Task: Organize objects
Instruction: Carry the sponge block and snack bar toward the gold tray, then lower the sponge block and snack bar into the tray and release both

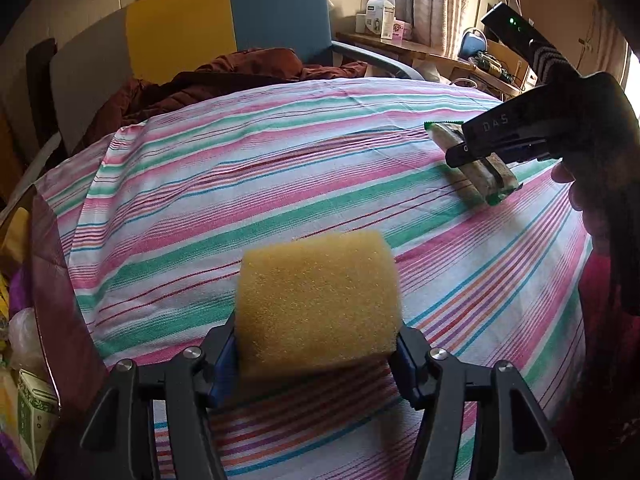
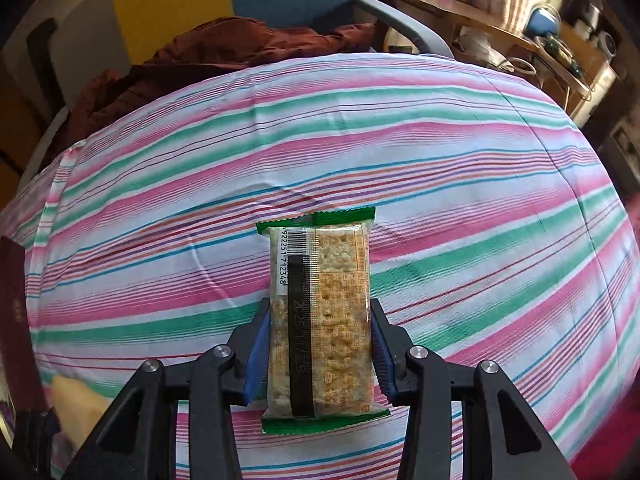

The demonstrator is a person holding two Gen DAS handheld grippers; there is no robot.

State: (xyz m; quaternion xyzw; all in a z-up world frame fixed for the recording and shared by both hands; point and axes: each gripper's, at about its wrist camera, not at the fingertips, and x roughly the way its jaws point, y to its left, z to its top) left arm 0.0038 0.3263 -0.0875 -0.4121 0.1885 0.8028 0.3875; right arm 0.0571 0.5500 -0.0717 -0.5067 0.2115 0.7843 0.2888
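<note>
Where the table (image 1: pixel 280 152) is covered by a striped cloth, a blue and yellow chair (image 1: pixel 240 20) with a brown jacket (image 1: pixel 224 76) is seen beyond its far edge. Only the left wrist view shows the person's hand (image 1: pixel 592 200) on the right gripper (image 1: pixel 486 166). The yellow sponge (image 1: pixel 316 304) is clamped in the left gripper (image 1: pixel 316 364) near the table's near edge. The cracker packet (image 2: pixel 320 320) is gripped by the down-tilted right gripper toward the right edge.

Black tongs (image 1: pixel 316 360), blue pads (image 2: pixel 256 344), silver screws; striped sleeve (image 1: pixel 548 58).
</note>
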